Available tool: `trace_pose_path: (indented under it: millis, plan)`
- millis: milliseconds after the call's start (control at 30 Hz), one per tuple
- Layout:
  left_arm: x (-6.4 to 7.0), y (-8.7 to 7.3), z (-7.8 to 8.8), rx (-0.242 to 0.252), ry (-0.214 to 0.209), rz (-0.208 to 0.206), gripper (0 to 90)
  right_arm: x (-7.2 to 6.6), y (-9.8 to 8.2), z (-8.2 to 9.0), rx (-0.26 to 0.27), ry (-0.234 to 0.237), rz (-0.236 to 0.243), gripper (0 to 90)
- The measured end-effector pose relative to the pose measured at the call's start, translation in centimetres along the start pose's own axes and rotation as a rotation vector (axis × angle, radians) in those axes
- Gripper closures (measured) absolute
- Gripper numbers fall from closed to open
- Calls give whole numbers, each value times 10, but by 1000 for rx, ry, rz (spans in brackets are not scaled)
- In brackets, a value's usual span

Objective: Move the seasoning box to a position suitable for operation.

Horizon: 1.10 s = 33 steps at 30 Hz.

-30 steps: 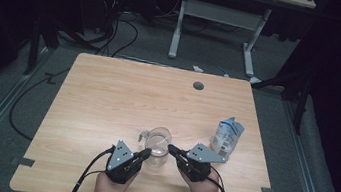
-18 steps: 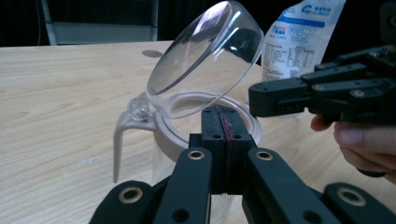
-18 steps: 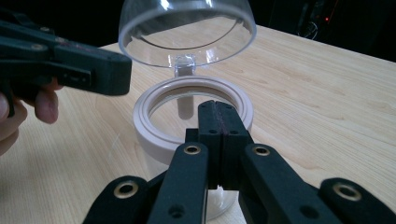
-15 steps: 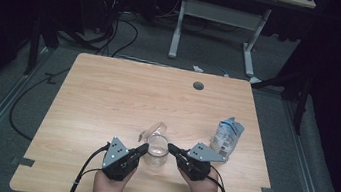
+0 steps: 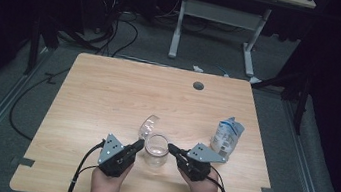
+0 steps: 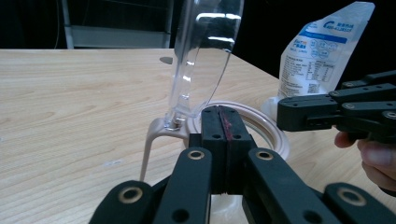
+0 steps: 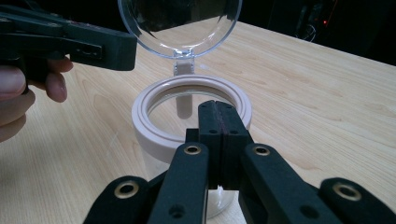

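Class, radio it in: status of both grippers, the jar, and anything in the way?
Left gripper shut, right gripper shut, flanking the jar. Lid hinged open, upright. Pouch stands apart, right.

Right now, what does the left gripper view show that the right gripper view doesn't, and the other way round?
Left gripper view: the white pouch with blue print, standing behind the right gripper.
Right gripper view: the lid's round face head-on, and the left gripper with fingers behind it.
Both: the clear jar with its pale rim, hinged lid raised, the wooden table, and shut jaws.
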<state>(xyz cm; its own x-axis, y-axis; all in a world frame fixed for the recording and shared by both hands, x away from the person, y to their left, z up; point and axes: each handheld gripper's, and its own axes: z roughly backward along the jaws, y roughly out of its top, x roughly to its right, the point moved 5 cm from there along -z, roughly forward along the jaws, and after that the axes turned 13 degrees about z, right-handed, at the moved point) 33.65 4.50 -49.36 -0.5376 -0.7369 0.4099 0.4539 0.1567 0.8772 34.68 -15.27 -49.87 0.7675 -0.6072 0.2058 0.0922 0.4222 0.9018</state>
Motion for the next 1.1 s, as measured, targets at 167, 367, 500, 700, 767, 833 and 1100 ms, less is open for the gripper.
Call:
trace_pose_path:
  millis: [167, 367, 500, 700, 767, 833, 1100]
  plan:
    - [-5, 1, 1, 0, 13, 7, 898, 0, 0, 0, 0, -1, 3, 900]
    - [-13, -1, 3, -31, 33, -21, 880, 0, 0, 1, -3, -5, 0, 875]
    - [-26, -8, 6, -86, 67, -60, 851, 9, -2, 9, 1, -39, -5, 848]
    - [-46, -25, 11, -140, 111, -97, 808, 31, -23, 23, -44, -109, -60, 804]
    - [-51, -30, 10, -172, 120, -115, 792, 37, -33, 28, -69, -139, -68, 793]
    - [-52, -31, 9, -180, 120, -123, 774, 44, -44, 36, -95, -169, -83, 785]
    - [-52, -33, 5, -203, 102, -154, 687, 63, -70, 63, -144, -271, -141, 757]
